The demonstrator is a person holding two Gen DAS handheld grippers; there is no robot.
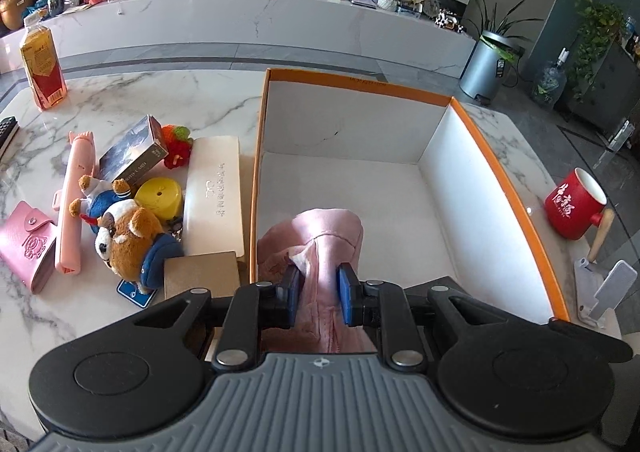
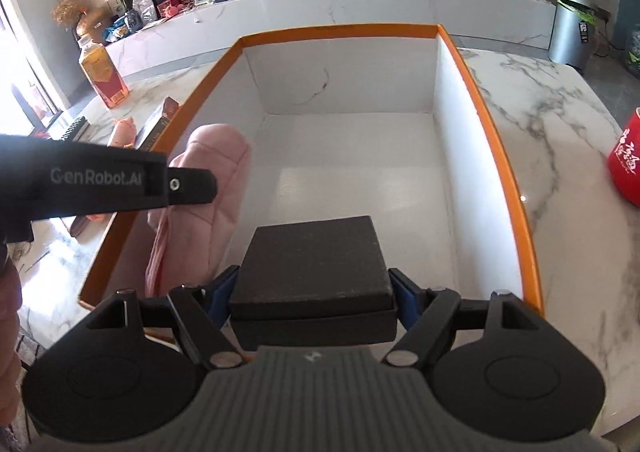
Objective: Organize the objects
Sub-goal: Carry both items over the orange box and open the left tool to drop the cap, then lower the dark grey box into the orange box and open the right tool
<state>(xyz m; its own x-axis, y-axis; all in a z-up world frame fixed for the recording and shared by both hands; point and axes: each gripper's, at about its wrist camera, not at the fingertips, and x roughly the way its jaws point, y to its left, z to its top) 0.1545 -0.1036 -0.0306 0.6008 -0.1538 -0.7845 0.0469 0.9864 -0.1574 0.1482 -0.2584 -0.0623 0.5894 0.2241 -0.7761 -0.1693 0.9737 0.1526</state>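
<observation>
From the left wrist, the left gripper [image 1: 318, 292] has its fingers pinched tight on a soft, limp pink cloth [image 1: 320, 240] sagging over the orange-rimmed box [image 1: 512, 188], while from the right wrist the right gripper [image 2: 314, 294] clamps a stiff, light-looking black box [image 2: 312, 260] by its sides above it.

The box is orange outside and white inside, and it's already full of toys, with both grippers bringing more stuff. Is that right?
Not quite: the box isn't full. The right wrist view shows its white floor bare. The left gripper holds a pink cloth over it and the right gripper holds a black case. The rest is right.
</observation>
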